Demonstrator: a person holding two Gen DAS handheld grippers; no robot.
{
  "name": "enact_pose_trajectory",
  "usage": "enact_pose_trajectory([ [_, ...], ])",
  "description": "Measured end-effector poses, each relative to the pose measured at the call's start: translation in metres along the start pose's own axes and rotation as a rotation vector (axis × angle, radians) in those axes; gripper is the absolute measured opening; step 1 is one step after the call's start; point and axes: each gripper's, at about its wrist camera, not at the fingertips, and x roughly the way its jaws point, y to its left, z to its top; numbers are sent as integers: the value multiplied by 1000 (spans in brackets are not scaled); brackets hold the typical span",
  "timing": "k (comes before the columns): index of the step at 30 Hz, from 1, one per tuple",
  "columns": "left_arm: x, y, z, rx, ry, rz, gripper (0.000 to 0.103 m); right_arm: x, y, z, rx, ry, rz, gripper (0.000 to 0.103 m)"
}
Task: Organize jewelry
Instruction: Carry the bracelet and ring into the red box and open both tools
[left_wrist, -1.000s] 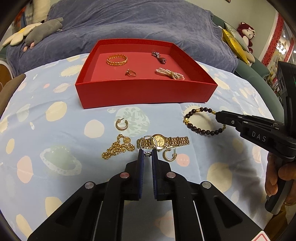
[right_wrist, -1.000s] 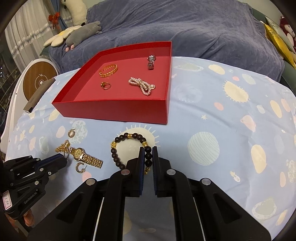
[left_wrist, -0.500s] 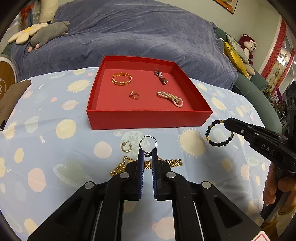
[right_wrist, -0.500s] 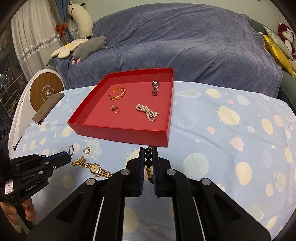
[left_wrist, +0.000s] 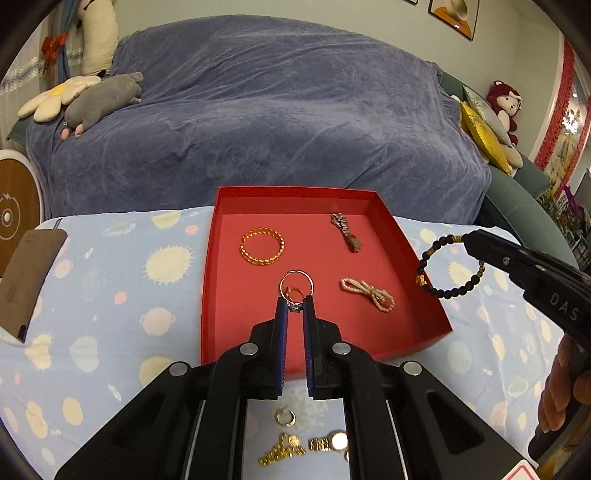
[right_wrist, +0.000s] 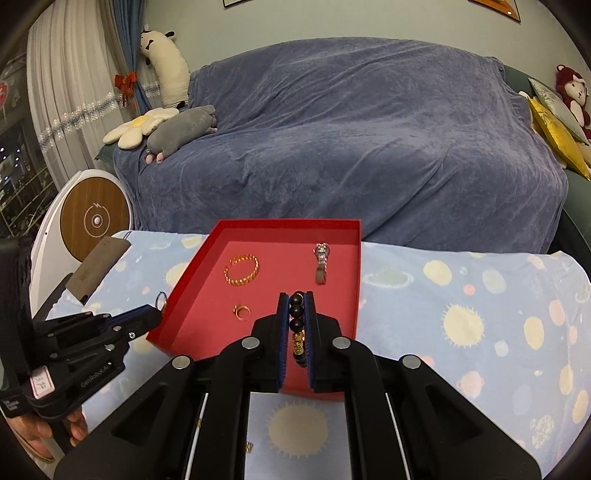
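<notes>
Fingertips of the left gripper (left_wrist: 294, 306) pinch a silver hoop earring (left_wrist: 296, 283) above the red tray (left_wrist: 424, 295). Right gripper (right_wrist: 295, 306) is clamped on a dark bead bracelet (right_wrist: 296, 314), held clear of the patterned tablecloth (right_wrist: 461, 295) beside the tray.

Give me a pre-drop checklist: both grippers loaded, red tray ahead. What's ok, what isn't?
1. Left gripper shut on the silver hoop: ok, pinched at its clasp.
2. Right gripper shut on the dark bead bracelet: ok, beads sit between the fingers.
3. Hoop over the red tray: ok by the left wrist view; height above the floor: cannot tell.
4. Bracelet inside the tray's edge: cannot tell; in the left view it hangs about at the right wall.
5. Free floor for both drops: ok, bare red between the gold bangle, pearl strand and small watch.
6. Grippers apart: ok.
</notes>
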Motion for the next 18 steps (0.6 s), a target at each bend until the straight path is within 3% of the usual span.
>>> enact_pose_trajectory([
  [5,43,13,13,-17,45,27,6,46,3,16,21,27,15,7],
  [11,76,24,14,-21,83,53,6,100,-5,3,40,106,-22,7],
  [18,95,28,12,-27,111,88,6,117,-24,-10,36,127,-95,10],
])
